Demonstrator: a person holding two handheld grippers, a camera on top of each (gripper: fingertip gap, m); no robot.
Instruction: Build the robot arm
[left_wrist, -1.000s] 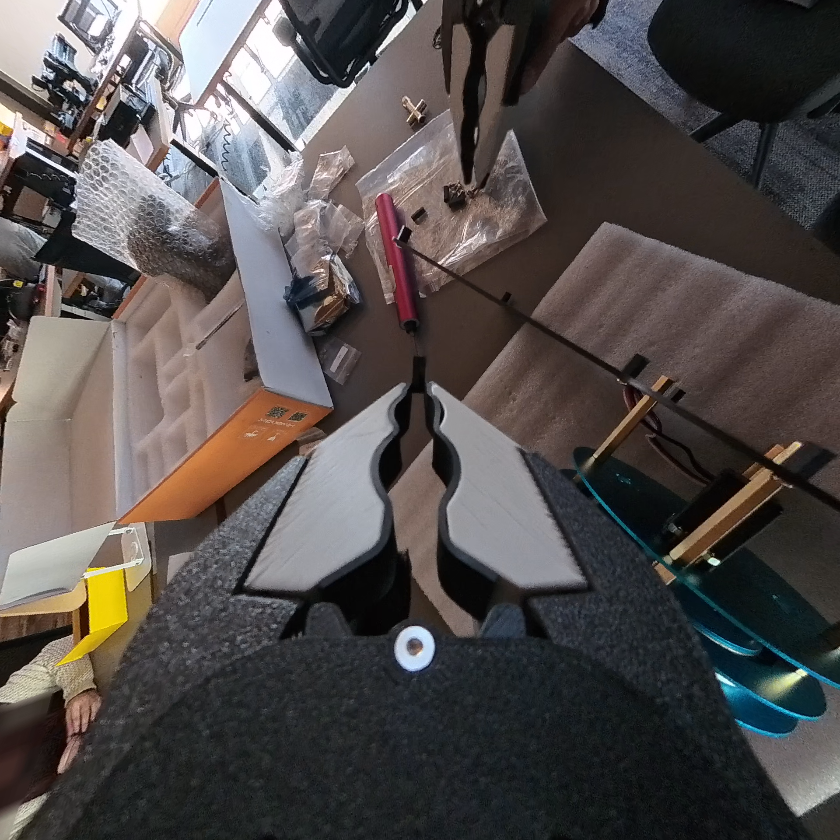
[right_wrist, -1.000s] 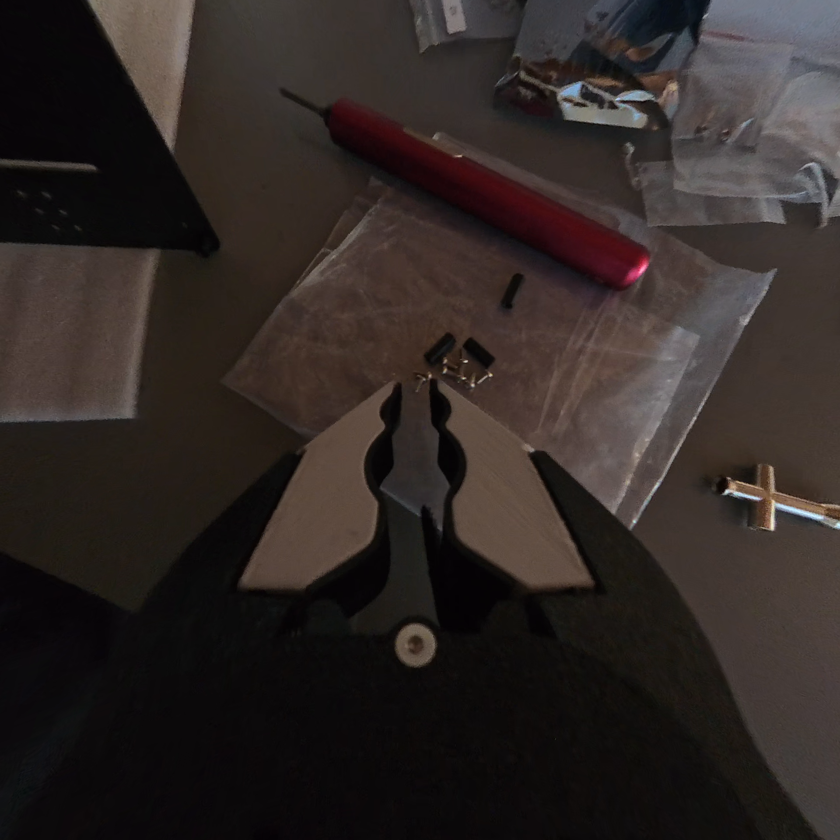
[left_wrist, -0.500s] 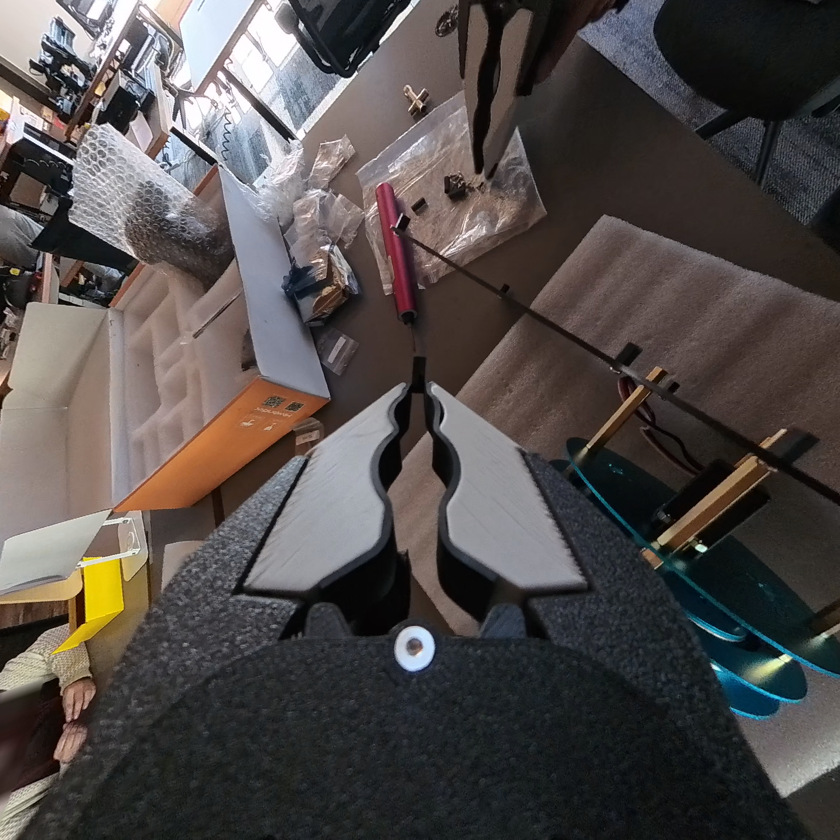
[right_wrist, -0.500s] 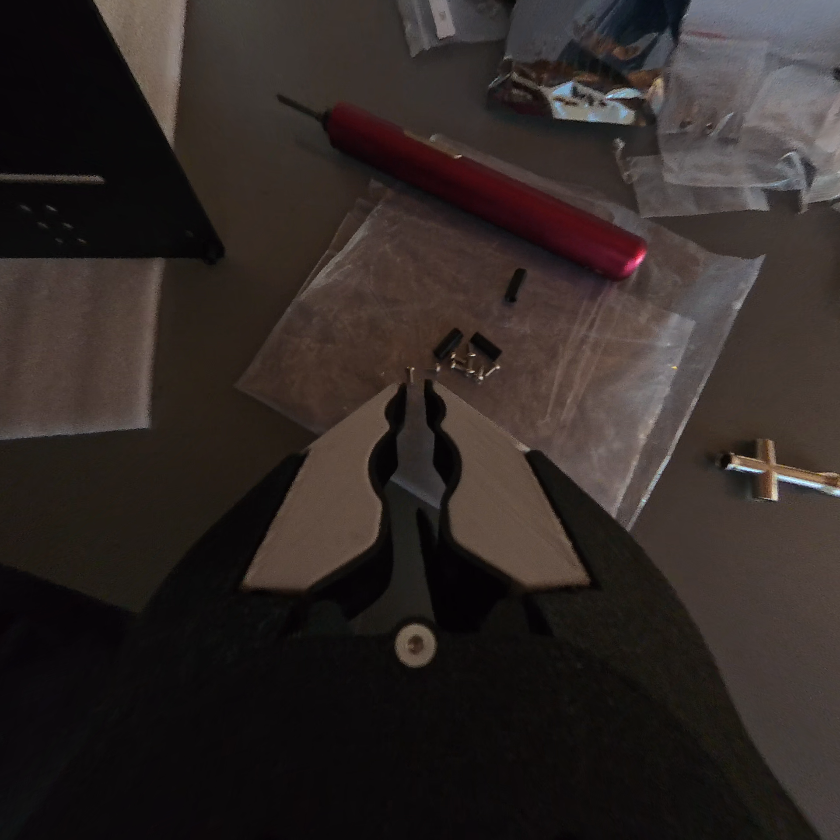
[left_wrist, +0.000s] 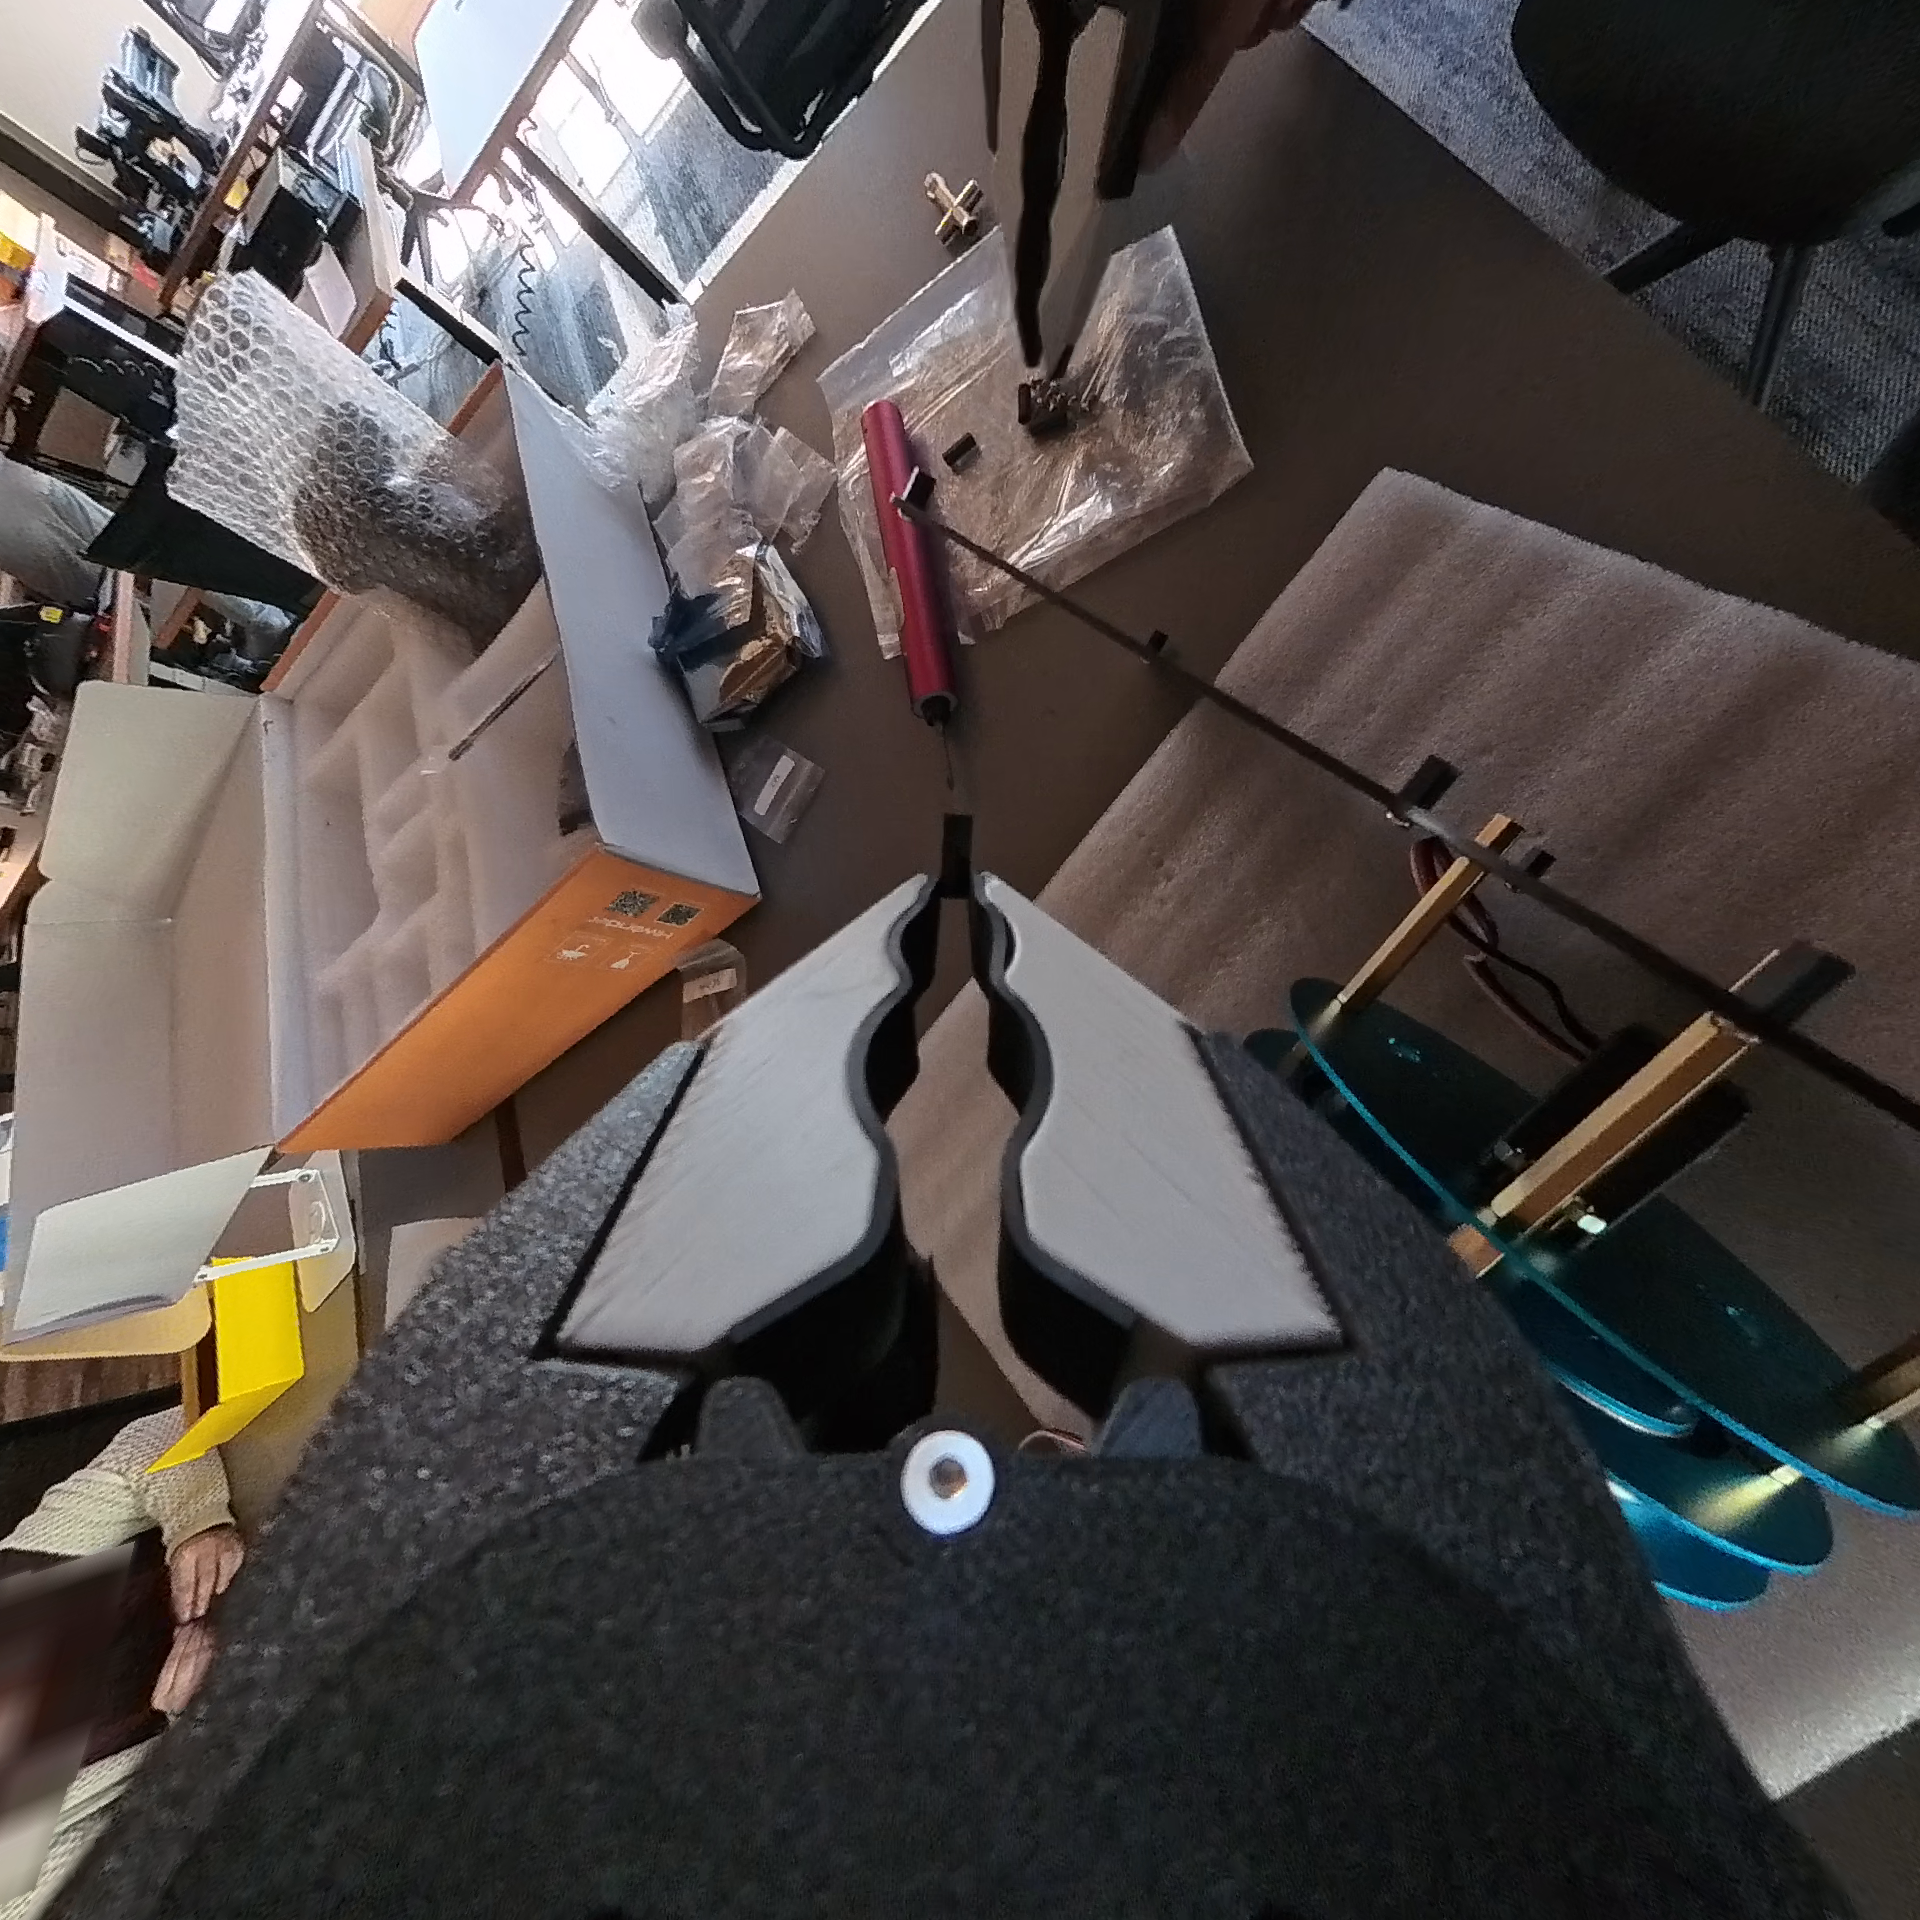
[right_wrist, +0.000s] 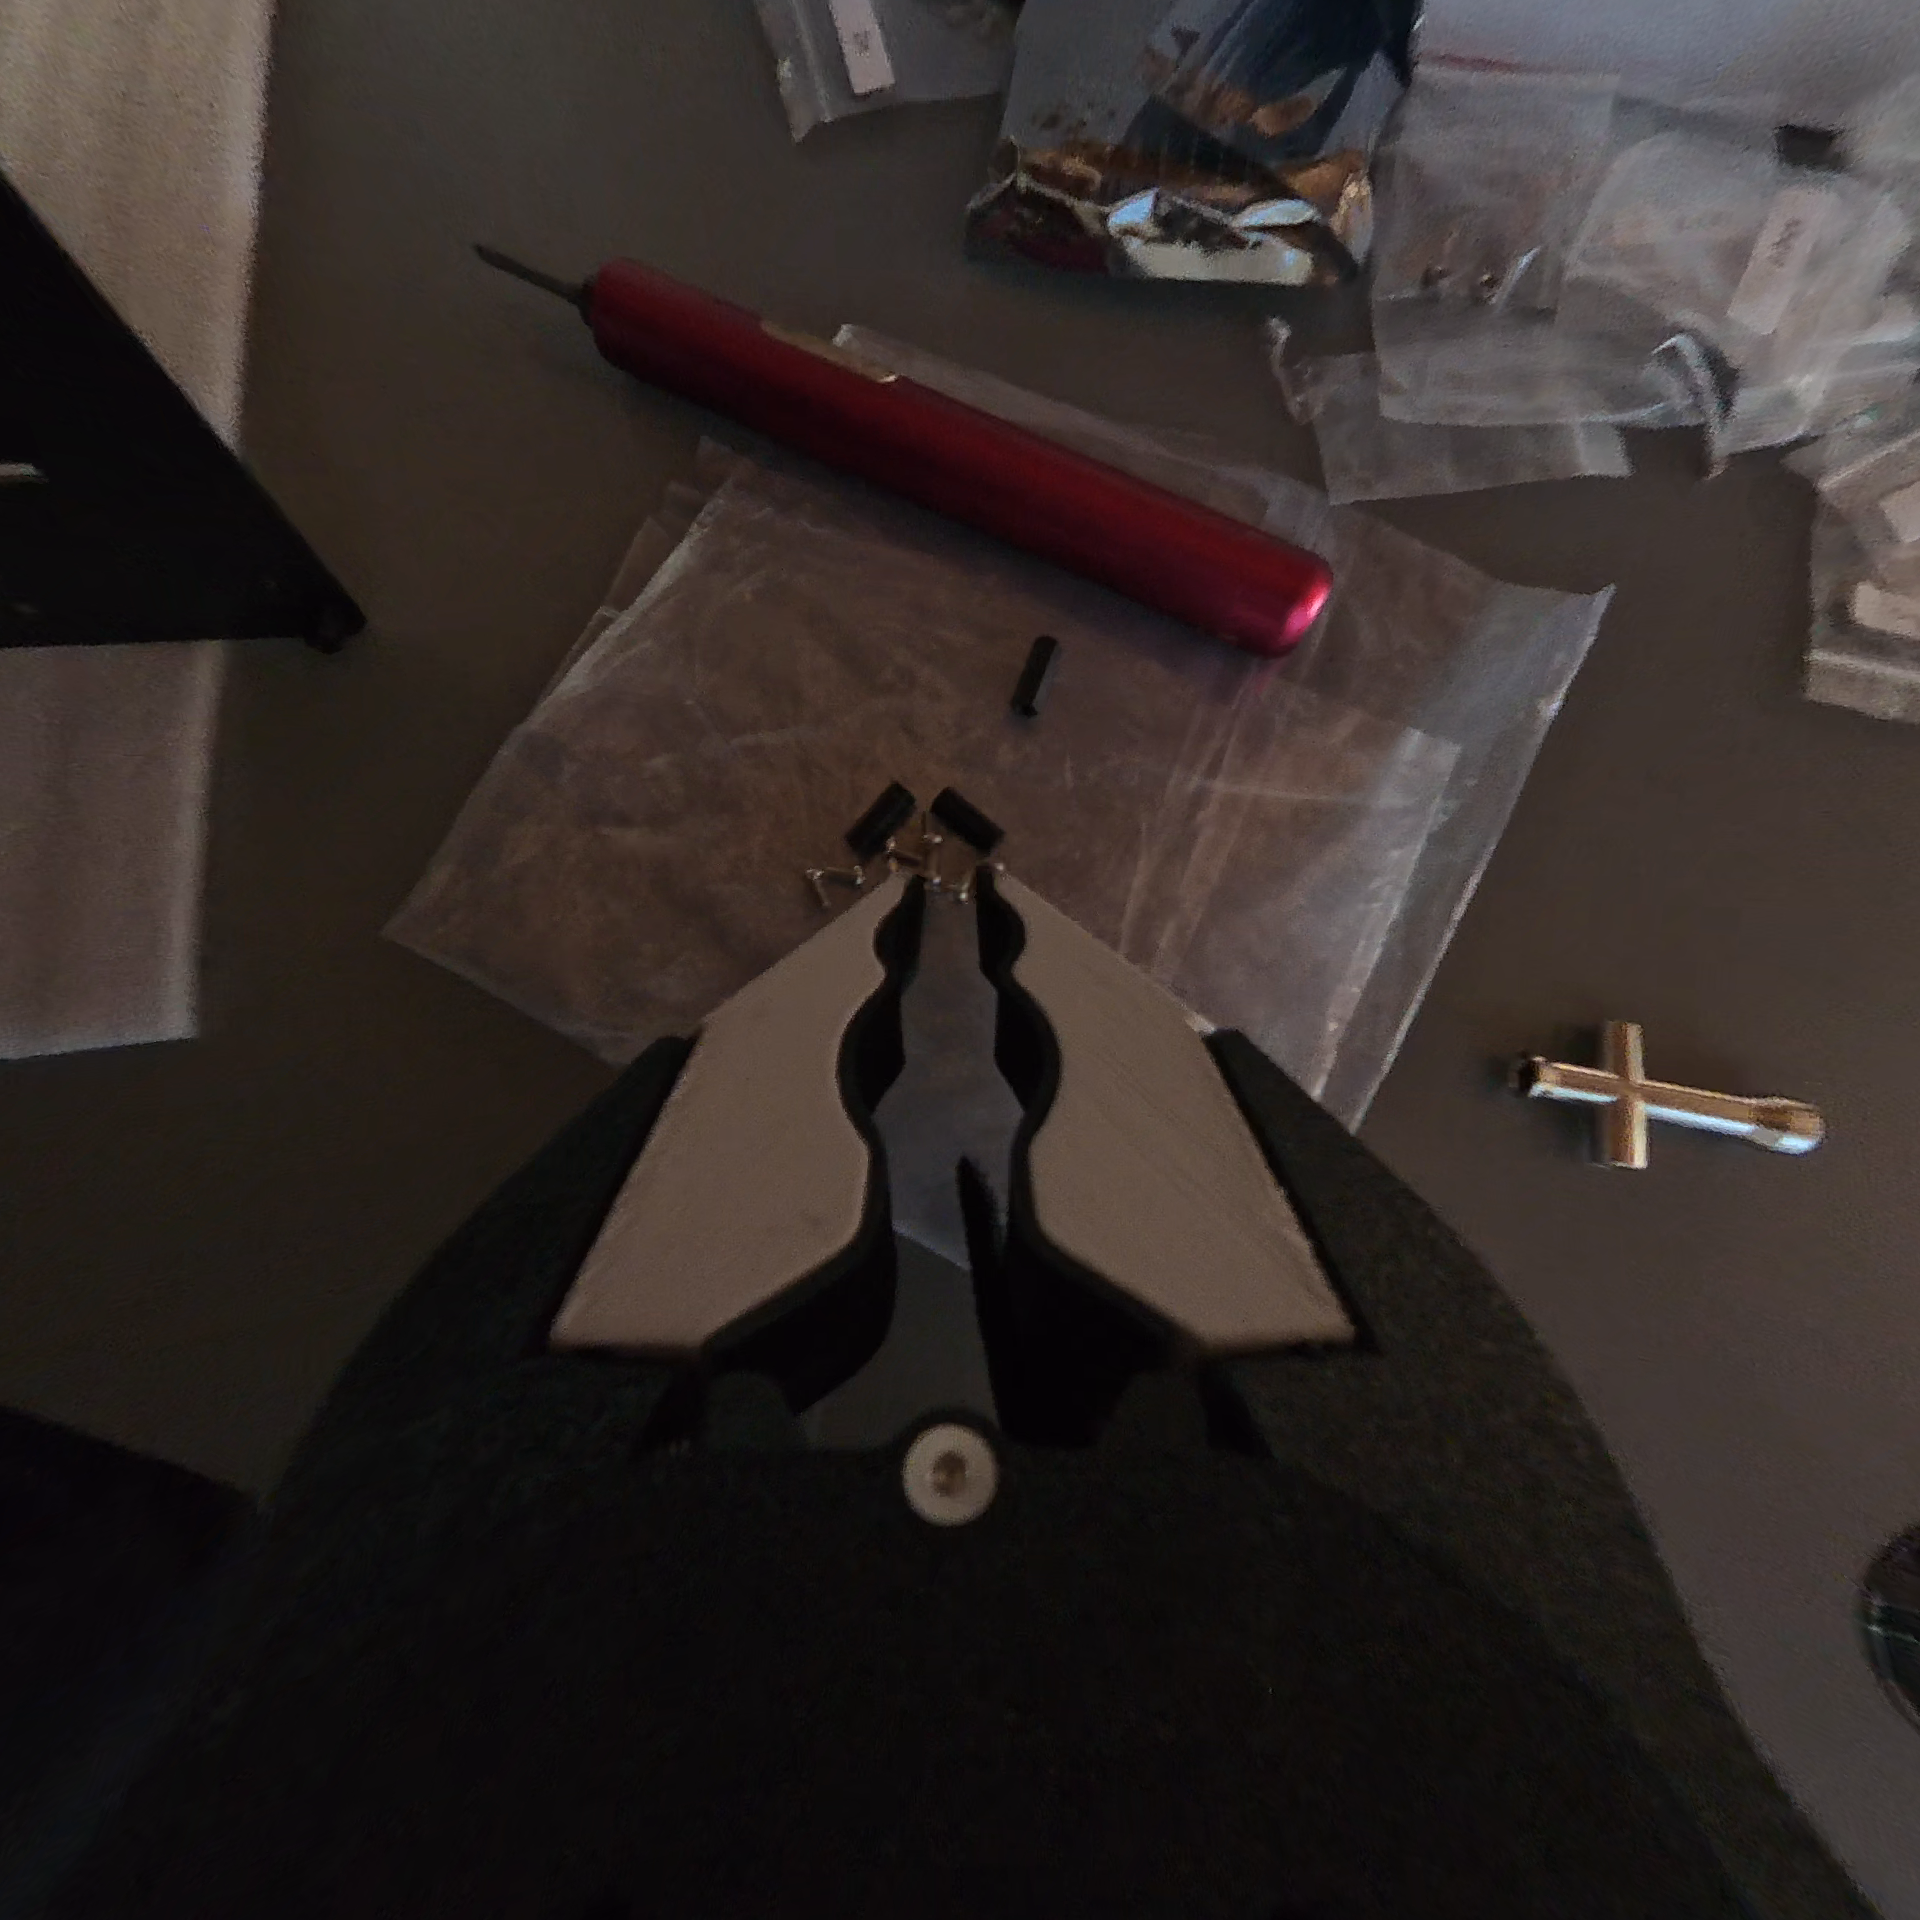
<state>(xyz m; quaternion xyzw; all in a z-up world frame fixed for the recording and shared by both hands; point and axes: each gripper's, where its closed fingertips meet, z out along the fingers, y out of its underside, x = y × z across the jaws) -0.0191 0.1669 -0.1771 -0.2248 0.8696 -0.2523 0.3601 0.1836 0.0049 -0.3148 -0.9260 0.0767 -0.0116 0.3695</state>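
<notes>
My left gripper (left_wrist: 954, 896) is shut on a thin black part (left_wrist: 954, 847) that sticks out past its tips, above the dark table beside a foam mat (left_wrist: 1558, 675). A thin black plate (left_wrist: 1247, 717) runs edge-on to brass posts on blue acrylic discs (left_wrist: 1662, 1299). My right gripper (right_wrist: 945, 896) has only a narrow gap. Its tips rest at several tiny silver screws (right_wrist: 831, 881) and two black spacers (right_wrist: 881, 821) on a clear plastic bag (right_wrist: 1247, 831). I cannot tell if a screw is pinched. It also shows in the left wrist view (left_wrist: 1044, 353), pointing down.
A red screwdriver (right_wrist: 956, 457) lies on the bag's far edge. A metal cross wrench (right_wrist: 1662, 1101) lies to the right. Small parts bags (right_wrist: 1558, 312) sit behind it. An open orange box with white foam (left_wrist: 468, 1039) and bubble wrap (left_wrist: 312, 447) stand at the left. Spacing between my two grippers at the tips: around 30 centimetres.
My right gripper has moved forward and down onto the screw pile, and its gap has narrowed a little. My left gripper has kept its grip and barely shifted.
</notes>
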